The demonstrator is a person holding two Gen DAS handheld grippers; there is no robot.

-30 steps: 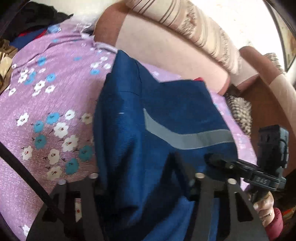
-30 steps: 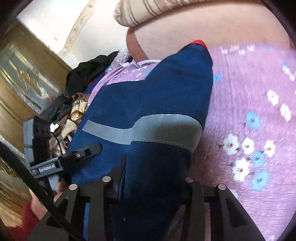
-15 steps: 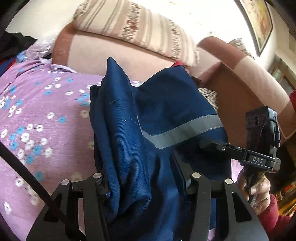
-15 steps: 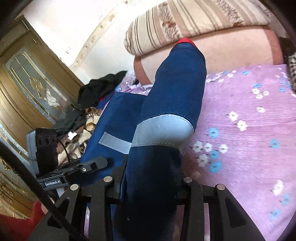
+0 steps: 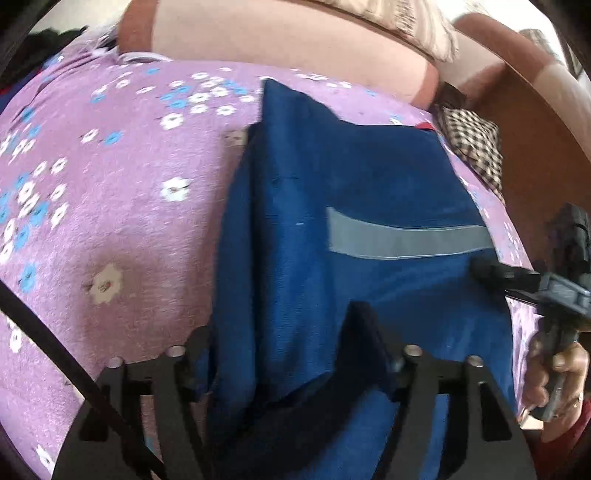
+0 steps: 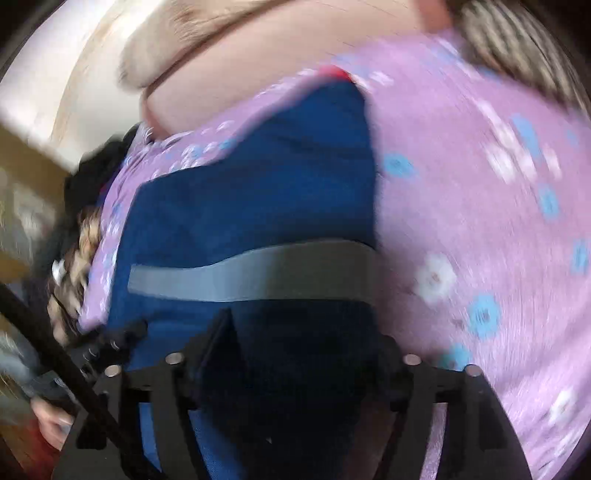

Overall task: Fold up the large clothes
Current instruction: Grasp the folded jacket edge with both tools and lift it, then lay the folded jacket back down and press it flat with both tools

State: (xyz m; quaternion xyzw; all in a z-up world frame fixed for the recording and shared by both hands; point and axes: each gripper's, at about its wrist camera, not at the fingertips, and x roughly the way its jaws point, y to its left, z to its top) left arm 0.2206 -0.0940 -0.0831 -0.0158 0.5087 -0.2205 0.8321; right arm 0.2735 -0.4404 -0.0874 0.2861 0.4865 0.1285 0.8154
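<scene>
A large dark blue garment (image 5: 351,206) with a grey reflective stripe (image 5: 402,238) lies folded on the purple flowered sofa cover (image 5: 110,206). My left gripper (image 5: 291,354) is shut on its near edge, the cloth bunched between the fingers. My right gripper (image 6: 291,350) is shut on the same garment (image 6: 258,199) just below the grey stripe (image 6: 258,273). The right gripper also shows at the right of the left wrist view (image 5: 517,277), at the garment's right edge. A red trim (image 6: 336,72) peeks out at the garment's far end.
The sofa backrest (image 5: 295,40) runs along the far side with a striped cushion (image 5: 417,22) on top. A brown armrest (image 5: 535,122) and a checked cloth (image 5: 472,140) are at the right. A pile of other clothes (image 6: 74,251) lies at the left.
Both grippers have come down with the garment. It hung raised half a second ago and now lies flat on the sofa cover. The right wrist view is blurred by motion.
</scene>
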